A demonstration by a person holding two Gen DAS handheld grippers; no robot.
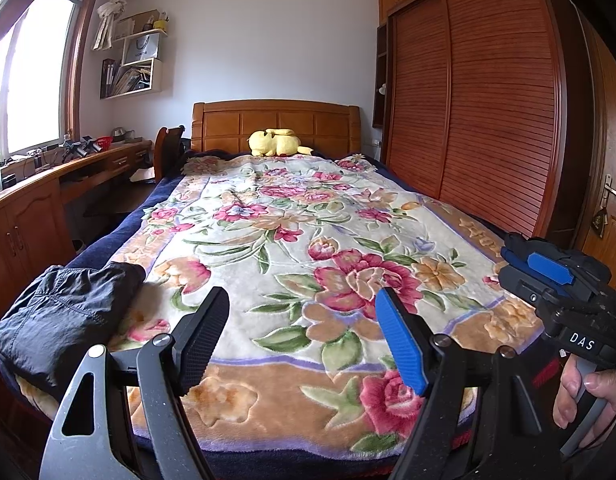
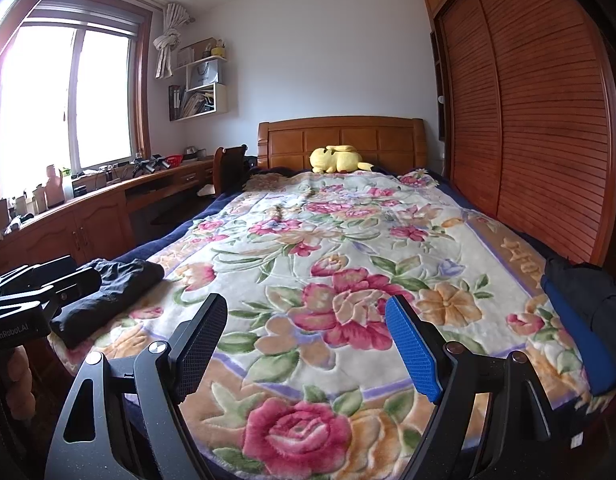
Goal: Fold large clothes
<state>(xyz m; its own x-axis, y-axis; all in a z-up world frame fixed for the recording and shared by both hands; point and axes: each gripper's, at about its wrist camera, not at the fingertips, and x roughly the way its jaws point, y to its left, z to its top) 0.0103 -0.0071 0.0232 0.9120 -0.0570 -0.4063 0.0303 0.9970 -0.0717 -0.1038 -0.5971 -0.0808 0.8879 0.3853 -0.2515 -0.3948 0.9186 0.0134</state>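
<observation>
Two tools hover over the foot of the bed, both with jaws standing wide and nothing between them: the left tool (image 1: 304,336) and the right tool (image 2: 308,344), each with bare blanket (image 2: 308,240) ahead of its pads.

Nearest the left tool, just off its left finger, lies a dark garment (image 1: 64,312) on the bed's corner, already bundled; its near edge overhangs, so a careless brush of that finger could drag it to the floor. Nearest the right tool, off its right finger, sits a dark heap with a blue strip (image 2: 584,328), also at the edge. If that is the next piece to fold, a pinch of one layer only would likely lift a tangle instead of a clean hem. The plush blanket may also catch in the pads.

Hard to read: the heap is cut off by the frame, so its kind and extent are unclear. Farther off, a yellow toy (image 1: 276,142) rests by the headboard, well clear.
</observation>
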